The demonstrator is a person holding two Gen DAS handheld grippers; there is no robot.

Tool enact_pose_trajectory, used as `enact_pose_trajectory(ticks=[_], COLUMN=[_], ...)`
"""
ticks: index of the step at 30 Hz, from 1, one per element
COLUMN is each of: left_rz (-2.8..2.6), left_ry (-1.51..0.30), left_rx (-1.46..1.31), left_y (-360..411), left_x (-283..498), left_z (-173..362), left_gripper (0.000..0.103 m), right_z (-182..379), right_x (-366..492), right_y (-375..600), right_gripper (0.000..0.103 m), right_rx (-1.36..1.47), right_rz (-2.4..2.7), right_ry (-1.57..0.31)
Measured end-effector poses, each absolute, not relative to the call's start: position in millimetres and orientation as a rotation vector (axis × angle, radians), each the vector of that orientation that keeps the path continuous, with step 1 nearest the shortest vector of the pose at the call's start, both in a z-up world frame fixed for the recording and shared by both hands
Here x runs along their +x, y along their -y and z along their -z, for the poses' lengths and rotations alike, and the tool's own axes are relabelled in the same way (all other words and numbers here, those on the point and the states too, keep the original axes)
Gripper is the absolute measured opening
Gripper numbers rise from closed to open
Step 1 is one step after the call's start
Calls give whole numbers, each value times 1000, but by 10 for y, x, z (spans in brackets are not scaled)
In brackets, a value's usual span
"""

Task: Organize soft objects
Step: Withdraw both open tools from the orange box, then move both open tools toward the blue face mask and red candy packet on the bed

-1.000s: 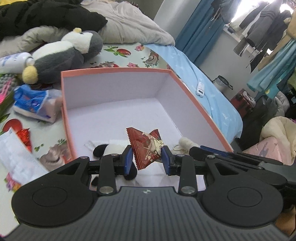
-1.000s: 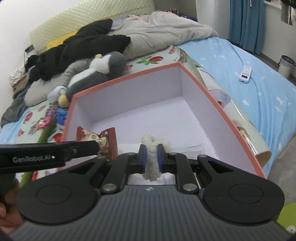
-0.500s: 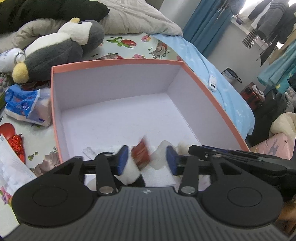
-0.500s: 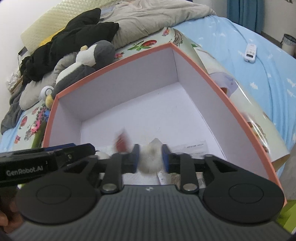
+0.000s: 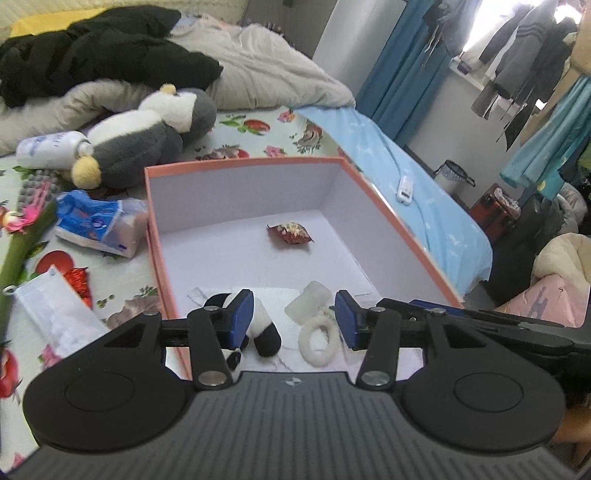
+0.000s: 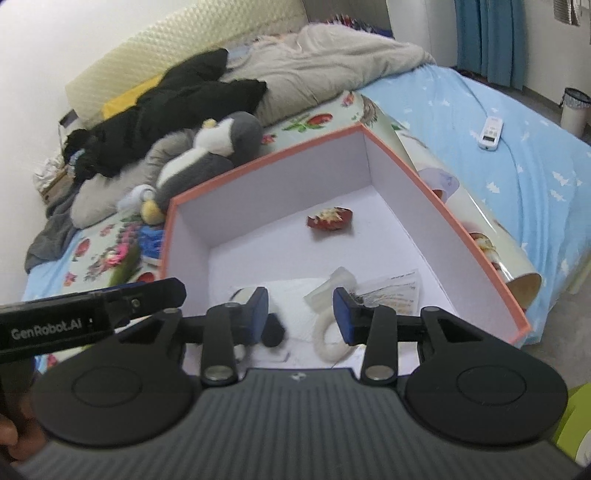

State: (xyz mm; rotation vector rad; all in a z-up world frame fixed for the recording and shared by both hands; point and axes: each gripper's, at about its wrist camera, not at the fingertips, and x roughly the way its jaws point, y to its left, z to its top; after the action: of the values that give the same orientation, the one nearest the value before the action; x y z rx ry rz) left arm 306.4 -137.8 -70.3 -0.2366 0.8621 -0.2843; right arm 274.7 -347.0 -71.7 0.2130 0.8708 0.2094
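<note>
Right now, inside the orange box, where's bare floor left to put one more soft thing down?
In the orange box, the bare floor lies around the red snack packet: along the back wall, and down the left wall beside it. The near end is crowded: panda plush, white fluffy ring, clear packet and papers sit there, below both open grippers.

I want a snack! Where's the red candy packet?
The red candy packet lies on the floor of the orange box, toward its far wall, beyond the white fuzzy ring.

Soft daylight enters from the window point(image 5: 476, 33) at upper right, overexposed; fisheye bends the edges, slight blur everywhere.
</note>
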Motion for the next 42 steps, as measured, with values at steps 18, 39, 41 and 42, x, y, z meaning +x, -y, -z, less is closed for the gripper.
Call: enact_pose_trajectory(ticks=[18,39,41,42], left_rz=[230,119,110,105], left_ry=[-709,-699,-701,-700], left_rx=[-272,-276,-275,-274], left_y=[845,338,319,308], left_x=[1408,161,120,90], left_z=[67,84,96,98], left_gripper=[55,55,55,55], right_z=[99,164,164,164], right_x=[1456,569,554,546], right_y=[3016,2848,2794,2762], right_gripper=[42,42,42,42], right_rx=[157,124,116,112], right_rz=[-309,-356,-374,-385], right_ry=[-718,-726,-722,-720])
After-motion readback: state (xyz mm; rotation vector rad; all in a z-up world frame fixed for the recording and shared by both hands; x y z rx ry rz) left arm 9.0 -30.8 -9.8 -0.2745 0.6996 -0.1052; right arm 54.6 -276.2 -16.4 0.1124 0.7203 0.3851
